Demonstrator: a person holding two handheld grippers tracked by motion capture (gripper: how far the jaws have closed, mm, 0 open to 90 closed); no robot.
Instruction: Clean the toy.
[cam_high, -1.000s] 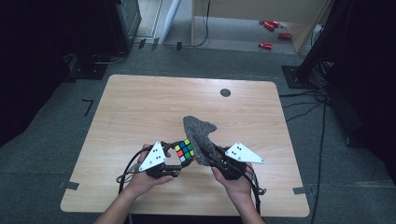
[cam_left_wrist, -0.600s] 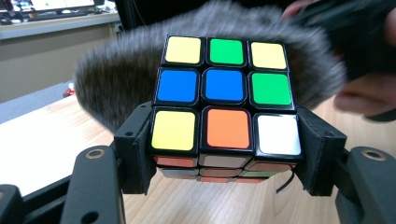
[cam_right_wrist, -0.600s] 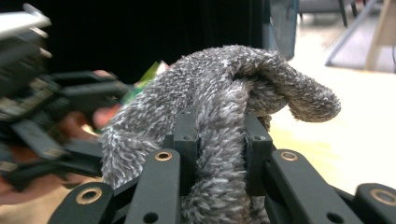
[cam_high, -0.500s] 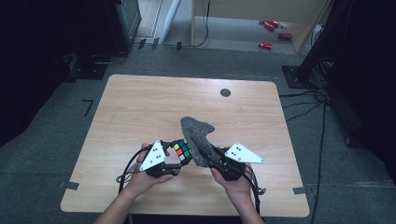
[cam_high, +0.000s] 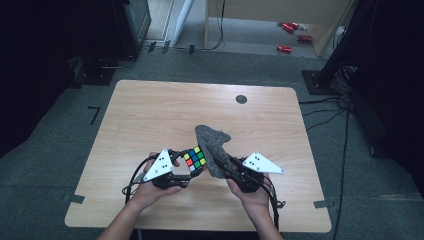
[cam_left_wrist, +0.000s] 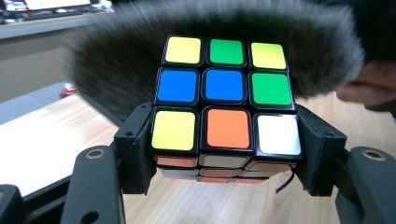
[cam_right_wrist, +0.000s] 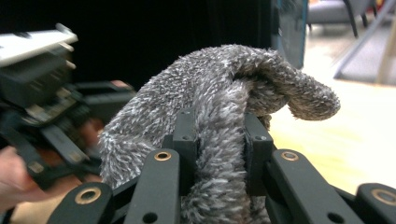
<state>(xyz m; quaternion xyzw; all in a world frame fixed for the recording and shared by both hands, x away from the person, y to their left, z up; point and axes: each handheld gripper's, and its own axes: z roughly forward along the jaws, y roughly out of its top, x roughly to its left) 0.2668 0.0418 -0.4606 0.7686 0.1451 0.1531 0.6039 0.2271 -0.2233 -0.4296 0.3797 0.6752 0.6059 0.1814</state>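
Scrambled multicoloured puzzle cube (cam_left_wrist: 224, 109) is pinched at its lower layer between the jaws of the left gripper (cam_left_wrist: 224, 154), held above the near-middle of the light wooden table (cam_high: 150, 115). In the high view the cube (cam_high: 194, 159) sits between the two hands, just right of the left gripper (cam_high: 170, 172).

Fuzzy grey cloth (cam_right_wrist: 219, 116) is clamped in a bunched fold by the right gripper (cam_right_wrist: 217, 140), jaws pressed onto it. Compared with a second ago, the cloth (cam_high: 214, 150) is seen shifted slightly toward the cube and lowered; it is now right behind the cube's far side, motion-blurred in the left gripper view. Contact cannot be confirmed. Judged: a wiping pass over the cube is under way, not finished.

Around: a small dark round grommet (cam_high: 241, 99) is set in the far part of the table, well apart. Red items (cam_high: 285, 48) lie on the grey floor beyond the table. Nothing on the table is seen blocking the work; only the left jaws cover the cube's lower sides, so those faces are judged unreachable by the cloth in this grip.
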